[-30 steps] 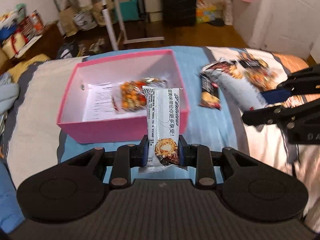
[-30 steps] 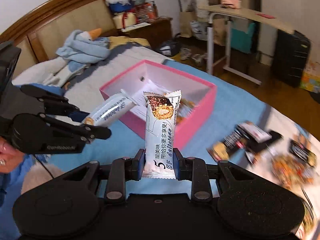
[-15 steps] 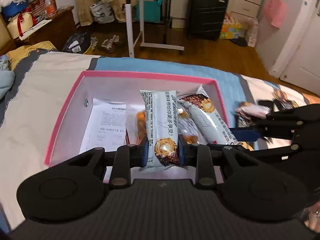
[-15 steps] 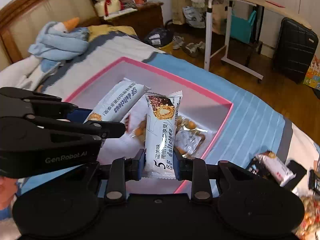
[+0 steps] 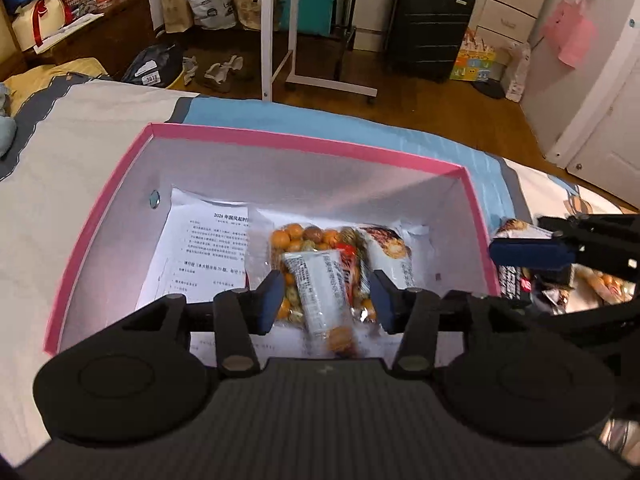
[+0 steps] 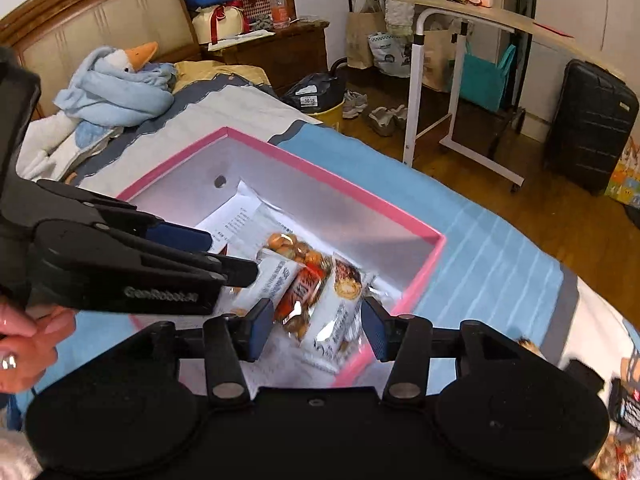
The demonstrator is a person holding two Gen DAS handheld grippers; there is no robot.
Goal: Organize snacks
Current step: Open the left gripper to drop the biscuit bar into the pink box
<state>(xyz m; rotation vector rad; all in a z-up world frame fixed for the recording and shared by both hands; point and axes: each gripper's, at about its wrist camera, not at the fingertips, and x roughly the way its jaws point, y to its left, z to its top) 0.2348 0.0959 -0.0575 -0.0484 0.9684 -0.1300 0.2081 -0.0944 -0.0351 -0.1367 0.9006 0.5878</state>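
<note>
Over the pink box [image 5: 280, 140] on the bed, your left hand-held gripper [image 5: 324, 300] and right hand-held gripper [image 6: 316, 326], jaws just spread, release both bars [image 5: 324, 296] onto the nut bag [image 5: 304, 238] inside.

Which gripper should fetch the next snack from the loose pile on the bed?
Right, probably. The right gripper sits on the side of the pink box where the loose snacks lie. Both jaws have just opened, dropping their bars.
</note>
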